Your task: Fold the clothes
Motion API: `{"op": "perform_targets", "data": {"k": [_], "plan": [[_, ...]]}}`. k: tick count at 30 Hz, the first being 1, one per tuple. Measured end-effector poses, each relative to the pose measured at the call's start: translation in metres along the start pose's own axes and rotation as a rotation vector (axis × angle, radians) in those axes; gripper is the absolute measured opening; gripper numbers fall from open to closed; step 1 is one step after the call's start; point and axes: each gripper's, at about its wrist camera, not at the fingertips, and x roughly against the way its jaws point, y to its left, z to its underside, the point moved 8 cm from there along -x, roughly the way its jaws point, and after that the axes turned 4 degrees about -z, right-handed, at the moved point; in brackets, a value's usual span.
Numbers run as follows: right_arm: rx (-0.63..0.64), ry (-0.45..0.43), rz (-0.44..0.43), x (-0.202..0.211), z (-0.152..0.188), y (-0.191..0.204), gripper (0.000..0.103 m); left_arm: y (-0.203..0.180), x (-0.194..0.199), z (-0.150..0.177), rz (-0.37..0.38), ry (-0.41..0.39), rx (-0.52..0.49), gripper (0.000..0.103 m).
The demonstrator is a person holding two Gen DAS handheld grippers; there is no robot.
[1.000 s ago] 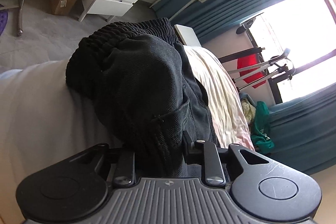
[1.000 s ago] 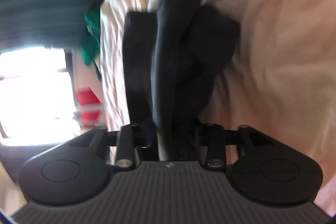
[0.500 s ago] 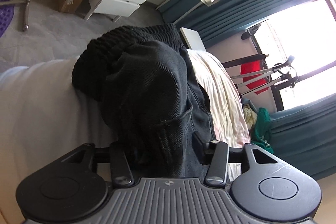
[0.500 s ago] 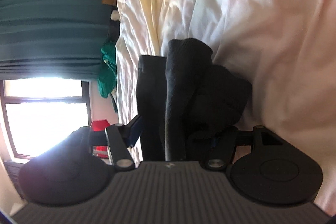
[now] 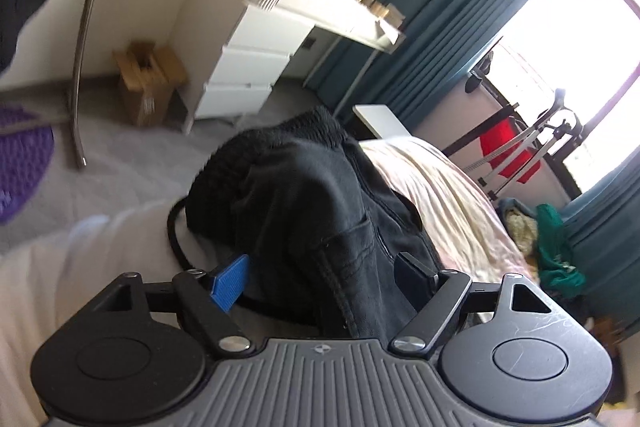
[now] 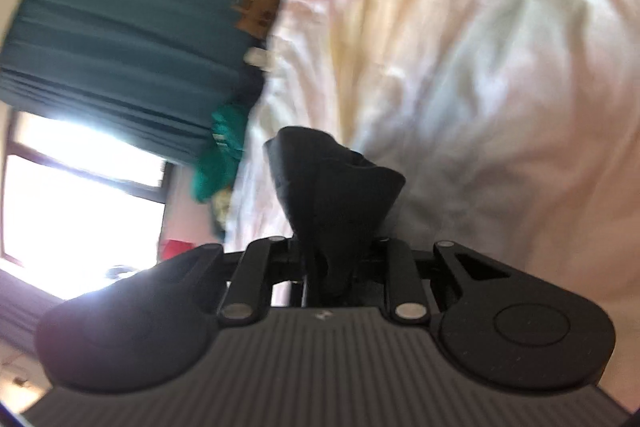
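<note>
In the left wrist view, the left gripper sits at the bottom centre of the frame with its jaws spread wide, the blue pad on one finger plainly exposed and no cloth pinched between them. The black trousers lie bunched in the middle of the frame on the pale bedsheet, their ribbed waistband toward the upper centre and a loose black drawcord curling at the left. A white chest of drawers stands in the upper centre, a cardboard box to its left, and teal curtains fill the upper right. In the right wrist view, which is blurred, the right gripper at lower centre is closed tight around a fold of the same black trousers, which rises as a dark bundle over the bedsheet occupying the right side of the frame.
</note>
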Motion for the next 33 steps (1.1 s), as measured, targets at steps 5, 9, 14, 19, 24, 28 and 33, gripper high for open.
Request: {"op": "perform_targets", "data": {"k": [5, 9, 14, 19, 24, 28, 33], "plan": [[-0.173, 0.054, 0.057, 0.005, 0.001, -0.044, 0.023, -0.023, 0.012, -0.001, -0.017, -0.088, -0.146, 0.081], [-0.141, 0.086, 0.038, -0.001, -0.001, -0.038, 0.024, -0.055, 0.020, 0.013, 0.001, -0.122, -0.314, 0.083], [-0.041, 0.121, 0.076, -0.008, -0.005, -0.035, 0.022, -0.110, 0.015, 0.064, 0.100, -0.066, -0.462, 0.083], [0.045, 0.040, 0.061, -0.001, -0.007, -0.010, 0.015, -0.164, -0.004, 0.139, 0.133, -0.018, -0.694, 0.083], [0.087, 0.007, 0.053, -0.001, -0.005, -0.001, 0.015, -0.195, -0.028, 0.181, 0.133, -0.001, -0.800, 0.083], [0.109, 0.015, 0.061, -0.001, -0.007, -0.002, 0.015, -0.194, -0.063, 0.207, 0.093, 0.072, -0.829, 0.083], [0.224, 0.001, 0.052, -0.004, -0.004, 0.016, 0.015, -0.183, -0.090, 0.232, 0.070, 0.084, -0.922, 0.084]]}}
